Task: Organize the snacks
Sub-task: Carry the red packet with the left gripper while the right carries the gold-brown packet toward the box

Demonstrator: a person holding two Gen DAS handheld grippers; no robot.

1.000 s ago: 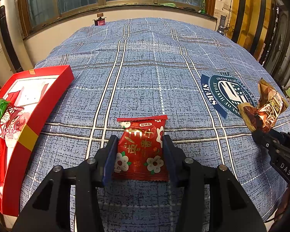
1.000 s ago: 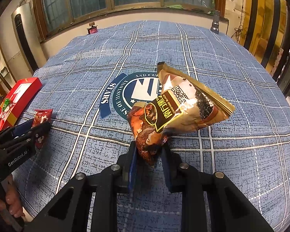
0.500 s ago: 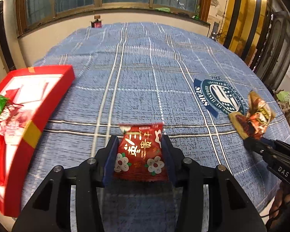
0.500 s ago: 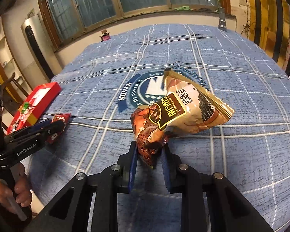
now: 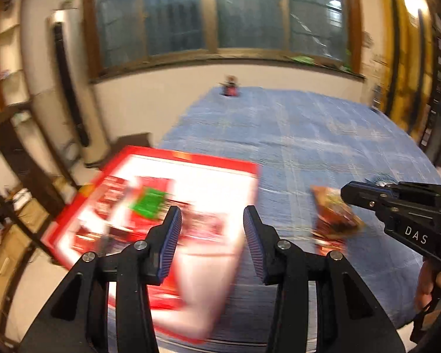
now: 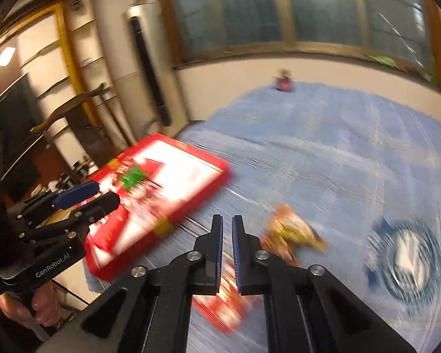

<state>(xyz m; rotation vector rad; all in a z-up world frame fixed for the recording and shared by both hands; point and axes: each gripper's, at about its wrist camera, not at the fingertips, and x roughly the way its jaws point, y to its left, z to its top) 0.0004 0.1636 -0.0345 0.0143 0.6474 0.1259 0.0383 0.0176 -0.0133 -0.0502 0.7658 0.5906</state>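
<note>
Both views are blurred by motion. My left gripper (image 5: 210,225) is open and empty above the red snack box (image 5: 191,158), which holds red packets and a green one (image 5: 148,203). It also shows in the right wrist view (image 6: 86,195) over the box (image 6: 191,153). My right gripper (image 6: 227,232) is nearly shut with nothing between its fingers. The brown-gold snack bag (image 6: 292,234) lies on the blue cloth to its right; it also shows in the left wrist view (image 5: 333,216). A red packet (image 6: 223,306) lies on the cloth under my right gripper.
The blue plaid cloth (image 5: 308,135) covers the table, with a round emblem (image 6: 408,256) at the right. A small red object (image 5: 230,88) stands at the far edge by the window wall. The box sits at the table's left edge.
Both grippers have swung left toward the red box. My left gripper has let go of the red packet and opened. My right gripper has let go of the brown-gold bag, which now lies on the cloth.
</note>
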